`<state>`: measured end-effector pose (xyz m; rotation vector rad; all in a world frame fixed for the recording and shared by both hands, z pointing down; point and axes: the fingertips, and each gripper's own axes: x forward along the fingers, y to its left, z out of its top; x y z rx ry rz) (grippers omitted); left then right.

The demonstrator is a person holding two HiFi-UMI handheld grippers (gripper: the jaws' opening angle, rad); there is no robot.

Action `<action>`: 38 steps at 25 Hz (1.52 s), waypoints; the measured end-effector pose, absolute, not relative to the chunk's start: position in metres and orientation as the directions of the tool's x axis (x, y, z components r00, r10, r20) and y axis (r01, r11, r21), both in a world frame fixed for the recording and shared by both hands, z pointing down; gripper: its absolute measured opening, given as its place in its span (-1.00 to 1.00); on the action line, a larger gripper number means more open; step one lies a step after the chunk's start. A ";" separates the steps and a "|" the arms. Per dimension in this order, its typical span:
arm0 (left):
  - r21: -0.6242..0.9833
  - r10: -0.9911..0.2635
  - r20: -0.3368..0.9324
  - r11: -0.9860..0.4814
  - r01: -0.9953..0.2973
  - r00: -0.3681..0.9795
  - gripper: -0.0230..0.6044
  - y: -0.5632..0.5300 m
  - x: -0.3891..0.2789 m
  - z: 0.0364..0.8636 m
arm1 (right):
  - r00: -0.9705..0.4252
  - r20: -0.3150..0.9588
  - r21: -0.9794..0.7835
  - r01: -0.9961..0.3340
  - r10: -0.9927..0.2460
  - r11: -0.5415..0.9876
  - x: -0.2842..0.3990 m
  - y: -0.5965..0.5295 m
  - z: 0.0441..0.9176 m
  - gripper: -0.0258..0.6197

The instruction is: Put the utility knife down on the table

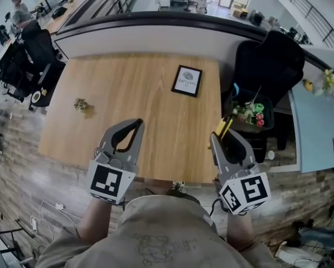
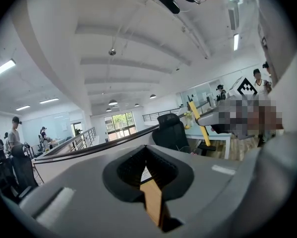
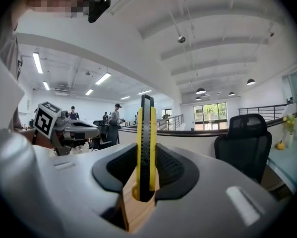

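Observation:
A yellow and black utility knife [image 1: 223,126] [image 3: 145,133] stands upright, its slim blade end pointing up, with my right gripper [image 1: 218,136] [image 3: 147,150] shut on its lower part. That gripper hovers at the wooden table's [image 1: 127,88] near right corner. My left gripper [image 1: 137,123] [image 2: 147,151] is held over the table's front edge, its jaws closed tip to tip with nothing between them. From the left gripper view the knife [image 2: 199,123] shows as a yellow bar off to the right.
A small framed card [image 1: 187,81] lies on the table's far right, and a small dried sprig [image 1: 81,104] lies at its left. A black office chair [image 1: 267,60] and a basket of bright items [image 1: 250,113] stand beyond the right edge. People sit at desks far left.

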<state>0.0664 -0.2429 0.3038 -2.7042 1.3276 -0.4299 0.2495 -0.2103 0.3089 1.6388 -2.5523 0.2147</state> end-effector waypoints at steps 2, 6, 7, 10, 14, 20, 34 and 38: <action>-0.210 -0.797 0.209 -0.603 -0.770 0.567 -0.93 -0.246 0.074 0.305 | -0.429 0.163 -0.064 -0.903 -0.888 0.425 0.258 -0.216 0.311 -0.55; -0.211 -0.804 0.218 -0.592 -0.778 0.553 -0.93 -0.250 0.083 0.308 | -0.448 0.164 -0.075 -0.894 -0.879 0.441 0.268 -0.224 0.315 -0.55; -0.211 -0.805 0.222 -0.591 -0.779 0.551 -0.93 -0.251 0.084 0.308 | -0.450 0.165 -0.079 -0.893 -0.878 0.443 0.270 -0.225 0.315 -0.55; -0.217 -0.806 0.225 -0.590 -0.778 0.548 -0.93 -0.254 0.085 0.309 | -0.457 0.170 -0.089 -0.890 -0.873 0.448 0.271 -0.229 0.318 -0.54; -0.226 -0.806 0.223 -0.590 -0.775 0.549 -0.93 -0.260 0.081 0.307 | -0.450 0.169 -0.097 -0.893 -0.877 0.440 0.269 -0.236 0.315 -0.55; -0.249 -0.794 0.203 -0.608 -0.754 0.573 -0.93 -0.271 0.069 0.302 | -0.430 0.201 -0.092 -0.903 -0.880 0.420 0.259 -0.241 0.318 -0.55; -0.208 -0.755 0.284 -0.650 -0.731 0.591 -0.93 -0.325 0.038 0.349 | -0.424 0.375 -0.139 -0.905 -0.825 0.402 0.234 -0.304 0.375 -0.55; -0.169 -0.754 0.300 -0.645 -0.745 0.585 -0.93 -0.347 0.034 0.369 | -0.426 0.441 -0.156 -0.903 -0.790 0.400 0.230 -0.332 0.406 -0.55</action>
